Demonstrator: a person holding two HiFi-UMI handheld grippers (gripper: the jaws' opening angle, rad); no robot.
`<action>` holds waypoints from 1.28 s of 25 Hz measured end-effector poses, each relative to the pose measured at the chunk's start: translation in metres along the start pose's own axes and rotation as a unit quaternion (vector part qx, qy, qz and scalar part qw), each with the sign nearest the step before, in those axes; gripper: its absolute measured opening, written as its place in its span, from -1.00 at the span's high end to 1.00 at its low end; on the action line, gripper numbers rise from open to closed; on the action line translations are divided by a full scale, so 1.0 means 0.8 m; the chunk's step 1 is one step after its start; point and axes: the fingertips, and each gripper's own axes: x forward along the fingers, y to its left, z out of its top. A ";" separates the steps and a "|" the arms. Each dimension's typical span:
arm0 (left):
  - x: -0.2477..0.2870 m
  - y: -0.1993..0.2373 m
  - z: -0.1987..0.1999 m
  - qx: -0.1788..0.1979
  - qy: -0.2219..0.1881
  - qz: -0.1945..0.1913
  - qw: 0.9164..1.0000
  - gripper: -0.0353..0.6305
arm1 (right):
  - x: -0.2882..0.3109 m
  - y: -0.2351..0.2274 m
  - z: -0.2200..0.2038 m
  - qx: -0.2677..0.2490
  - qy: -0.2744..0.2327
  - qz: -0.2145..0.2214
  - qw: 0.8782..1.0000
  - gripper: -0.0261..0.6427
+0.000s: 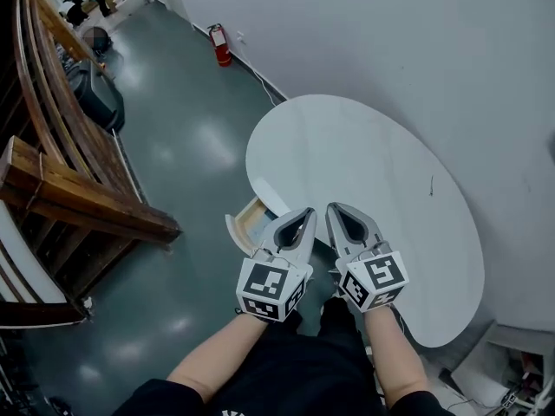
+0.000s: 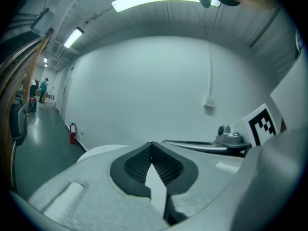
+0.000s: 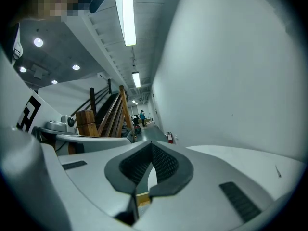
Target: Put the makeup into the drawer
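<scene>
I see no makeup in any view. The drawer (image 1: 249, 224) stands pulled out a little from under the near left edge of the white oval table (image 1: 373, 172), showing a pale wooden inside. My left gripper (image 1: 303, 215) and right gripper (image 1: 339, 211) hang side by side just above that edge, to the right of the drawer. In the left gripper view the gripper (image 2: 151, 147) has its tips together and nothing between the pads. The right gripper (image 3: 151, 146) stands the same way, shut and empty, with a sliver of the wooden drawer (image 3: 142, 199) showing below its pads.
The white wall (image 1: 416, 50) runs right behind the table. A wooden staircase (image 1: 69, 189) stands at the left on the dark green floor (image 1: 191, 146). A red fire extinguisher (image 1: 222, 45) stands by the wall. People stand far off at the top left.
</scene>
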 end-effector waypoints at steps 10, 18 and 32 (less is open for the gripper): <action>0.000 -0.054 0.056 0.028 -0.027 -0.046 0.998 0.87 | -0.048 -0.013 0.061 -0.025 -0.041 -0.040 0.998 0.88; -0.001 -0.086 0.070 0.037 -0.037 -0.070 0.996 0.87 | -0.079 -0.019 0.080 -0.032 -0.058 -0.062 0.996 0.88; 0.000 -0.091 0.072 0.039 -0.040 -0.078 0.995 0.87 | -0.085 -0.017 0.084 -0.038 -0.064 -0.069 0.995 0.88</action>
